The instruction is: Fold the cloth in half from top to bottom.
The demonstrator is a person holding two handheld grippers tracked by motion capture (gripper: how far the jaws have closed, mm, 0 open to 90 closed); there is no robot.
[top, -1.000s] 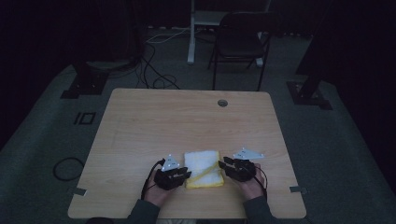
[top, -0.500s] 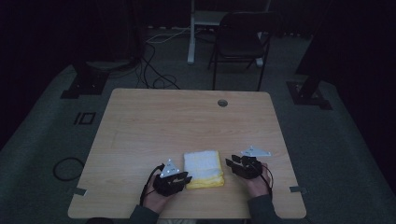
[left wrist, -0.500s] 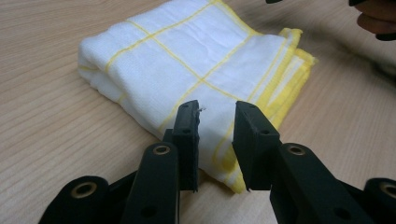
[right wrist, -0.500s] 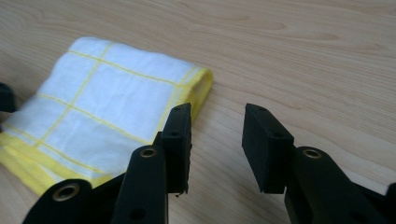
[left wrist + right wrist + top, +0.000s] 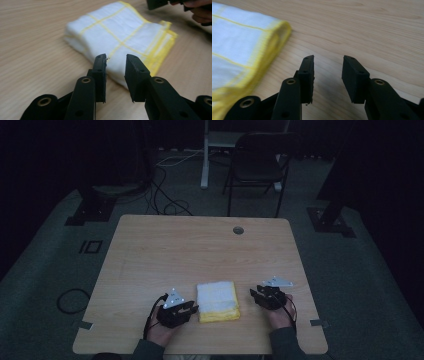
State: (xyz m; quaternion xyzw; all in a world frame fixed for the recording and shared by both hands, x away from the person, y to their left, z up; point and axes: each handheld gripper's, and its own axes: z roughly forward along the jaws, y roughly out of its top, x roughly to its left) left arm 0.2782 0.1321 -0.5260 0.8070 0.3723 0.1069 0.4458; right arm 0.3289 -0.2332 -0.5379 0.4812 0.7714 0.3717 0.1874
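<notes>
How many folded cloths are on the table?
1. The folded white cloth with yellow stripes lies near the table's front edge, between the left gripper and the right gripper. Its stacked layers look like one cloth.

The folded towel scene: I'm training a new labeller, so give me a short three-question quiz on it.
1. True or false: the right gripper is clamped on the folded towel.
2. Which colour are the towel's stripes and edging? A) blue B) yellow C) red
3. In the high view, what lies between the left gripper and the right one on the table?

Key: 1. False; its jaws stand open over bare wood beside the towel. 2. B. 3. The folded towel.
</notes>
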